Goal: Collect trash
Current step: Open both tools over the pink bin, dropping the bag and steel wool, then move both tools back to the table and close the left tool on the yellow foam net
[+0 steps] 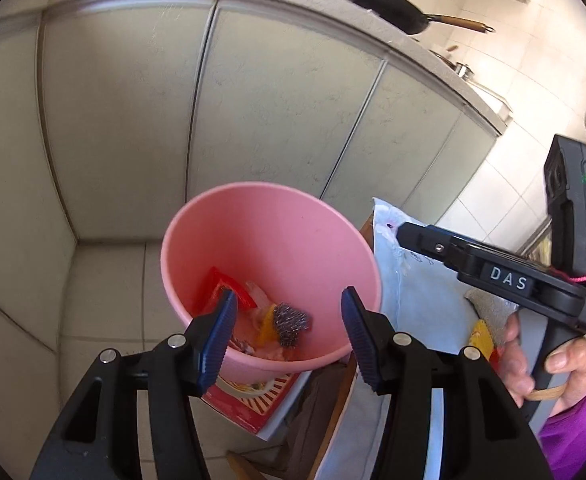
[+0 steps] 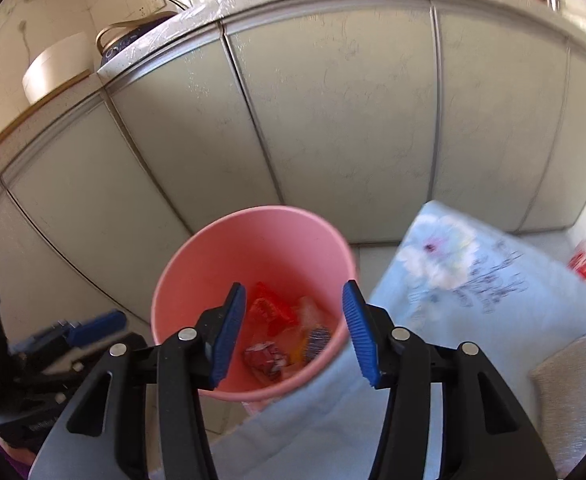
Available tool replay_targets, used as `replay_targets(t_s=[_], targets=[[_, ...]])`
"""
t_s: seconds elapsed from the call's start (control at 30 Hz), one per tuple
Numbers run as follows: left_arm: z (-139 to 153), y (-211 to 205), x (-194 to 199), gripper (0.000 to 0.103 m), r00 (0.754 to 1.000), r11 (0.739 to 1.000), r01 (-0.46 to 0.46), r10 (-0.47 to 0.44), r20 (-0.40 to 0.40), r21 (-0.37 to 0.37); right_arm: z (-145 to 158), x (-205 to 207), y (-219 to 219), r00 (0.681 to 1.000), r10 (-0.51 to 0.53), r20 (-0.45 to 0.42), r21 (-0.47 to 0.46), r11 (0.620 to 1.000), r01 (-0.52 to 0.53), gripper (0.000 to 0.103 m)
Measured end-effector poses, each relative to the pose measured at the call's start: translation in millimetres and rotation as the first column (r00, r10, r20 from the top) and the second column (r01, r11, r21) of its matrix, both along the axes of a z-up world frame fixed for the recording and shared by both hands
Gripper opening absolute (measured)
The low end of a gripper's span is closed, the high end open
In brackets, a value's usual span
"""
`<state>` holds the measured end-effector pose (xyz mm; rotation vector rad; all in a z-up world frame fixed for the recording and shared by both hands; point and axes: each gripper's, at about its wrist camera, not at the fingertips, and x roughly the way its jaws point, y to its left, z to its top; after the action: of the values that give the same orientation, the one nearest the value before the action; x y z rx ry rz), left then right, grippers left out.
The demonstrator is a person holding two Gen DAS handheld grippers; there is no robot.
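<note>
A pink bin [image 1: 269, 240] stands in front of the cabinet doors, and both grippers hover over its near rim. In it lie a red wrapper [image 1: 241, 293], a steel-wool scrubber [image 1: 291, 322] and orange scraps. My left gripper [image 1: 289, 292] is open, with nothing between its blue pads. The right wrist view looks into the same bin [image 2: 253, 248], where a flat red wrapper [image 2: 271, 308] and a crumpled red one [image 2: 263, 358] show. There my right gripper [image 2: 293, 286] is open and holds nothing. The left tool's blue finger [image 2: 101, 322] shows at the left edge.
Pale cabinet doors [image 1: 277, 112] rise behind the bin under a counter with a black wok [image 1: 389, 8]. A floral blue cloth [image 2: 473, 280] covers the surface to the right. A red printed box [image 1: 253, 400] lies under the bin. A hand in a purple sleeve [image 1: 565, 360] grips the right tool.
</note>
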<state>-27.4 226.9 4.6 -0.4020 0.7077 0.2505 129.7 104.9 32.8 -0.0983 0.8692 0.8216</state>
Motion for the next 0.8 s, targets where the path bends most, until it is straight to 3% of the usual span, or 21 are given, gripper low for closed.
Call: replay_targets(t_s=[0.33,0.53,0.8], targets=[[7.4,-29.3,-0.3,0.048,0.999,0.999,0.038,-0.037,-0.016,0.029,12.3,-54.3,-54.0,0.996,-0.015,0.089,-0.052,0.998,0.020,0.051],[9.8,-56.8,-2.3,0.048,0.996,0.995,0.083,-0.081,-0.034,0.063,11.5,-84.5,-96.0,0.991,-0.093,0.091,-0.046,0.994,0.098,0.051],[13.8,-94.3,-0.8,0.048,0.978,0.975,0.206,-0.207,0.002,0.083,5.7,-124.6,-193.2,0.964,-0.246,0.103,-0.064,0.965,0.253,0.051]])
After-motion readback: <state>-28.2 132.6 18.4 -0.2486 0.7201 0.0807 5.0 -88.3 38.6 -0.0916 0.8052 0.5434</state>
